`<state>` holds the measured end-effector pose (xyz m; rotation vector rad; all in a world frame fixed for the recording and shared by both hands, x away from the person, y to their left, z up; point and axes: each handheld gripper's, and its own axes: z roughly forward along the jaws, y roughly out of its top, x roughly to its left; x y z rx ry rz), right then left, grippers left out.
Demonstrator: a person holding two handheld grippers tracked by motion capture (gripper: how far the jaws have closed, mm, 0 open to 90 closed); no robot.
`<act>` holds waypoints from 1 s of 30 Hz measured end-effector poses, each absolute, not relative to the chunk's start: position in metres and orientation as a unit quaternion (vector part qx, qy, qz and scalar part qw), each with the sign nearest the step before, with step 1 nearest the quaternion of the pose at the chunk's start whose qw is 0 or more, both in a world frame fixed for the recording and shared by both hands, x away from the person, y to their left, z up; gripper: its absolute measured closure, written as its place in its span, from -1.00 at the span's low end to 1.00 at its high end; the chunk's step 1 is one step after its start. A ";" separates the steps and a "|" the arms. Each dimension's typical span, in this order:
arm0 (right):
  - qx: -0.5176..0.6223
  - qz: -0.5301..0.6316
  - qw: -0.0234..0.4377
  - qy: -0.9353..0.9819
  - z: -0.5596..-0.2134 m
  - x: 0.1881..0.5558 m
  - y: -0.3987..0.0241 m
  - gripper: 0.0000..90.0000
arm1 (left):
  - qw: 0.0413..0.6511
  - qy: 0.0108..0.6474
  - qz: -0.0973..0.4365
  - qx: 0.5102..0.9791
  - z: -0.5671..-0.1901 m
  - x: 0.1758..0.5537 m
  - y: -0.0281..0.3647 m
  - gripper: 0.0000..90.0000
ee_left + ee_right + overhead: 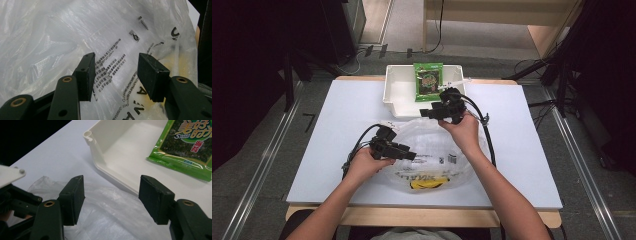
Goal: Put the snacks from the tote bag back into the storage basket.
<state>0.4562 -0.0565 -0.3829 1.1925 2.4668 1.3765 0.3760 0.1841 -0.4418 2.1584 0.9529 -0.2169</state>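
A crumpled clear plastic bag [432,155] with black print lies on the white table, and something yellow [424,184] shows through it near the front. My left gripper [412,156] hovers over the bag's left part and points right. Its jaws stand open, with the printed film [62,32] behind them [116,58] and nothing pinched. My right gripper [424,112] is at the bag's far edge, just in front of the white tray [402,95]. It is open [111,185] above the bag [105,217] with nothing between its pads. A green snack packet [428,80] lies in the tray [110,147].
The tray stands at the table's far middle edge. Bare table [522,165] stretches to both sides of the bag. Black cables trail from both grippers across the table. My left gripper's body [15,202] shows at the left of the right gripper view.
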 end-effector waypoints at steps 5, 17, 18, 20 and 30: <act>0.386 0.447 0.032 0.806 -0.389 0.445 -0.060 -0.15 | 0.377 0.373 -0.084 0.844 -0.441 0.376 0.185 0.10; 0.383 0.444 0.021 0.810 -0.403 0.426 -0.074 -0.16 | 0.381 0.372 -0.082 0.843 -0.438 0.376 0.187 0.10; 0.384 0.444 0.021 0.810 -0.404 0.424 -0.074 -0.16 | 0.380 0.371 -0.080 0.843 -0.438 0.376 0.187 0.10; 0.381 0.445 0.021 0.811 -0.406 0.420 -0.077 -0.17 | 0.380 0.371 -0.080 0.844 -0.438 0.376 0.187 0.10; 0.383 0.441 0.016 0.811 -0.415 0.405 -0.087 -0.17 | 0.383 0.372 -0.079 0.842 -0.437 0.375 0.188 0.10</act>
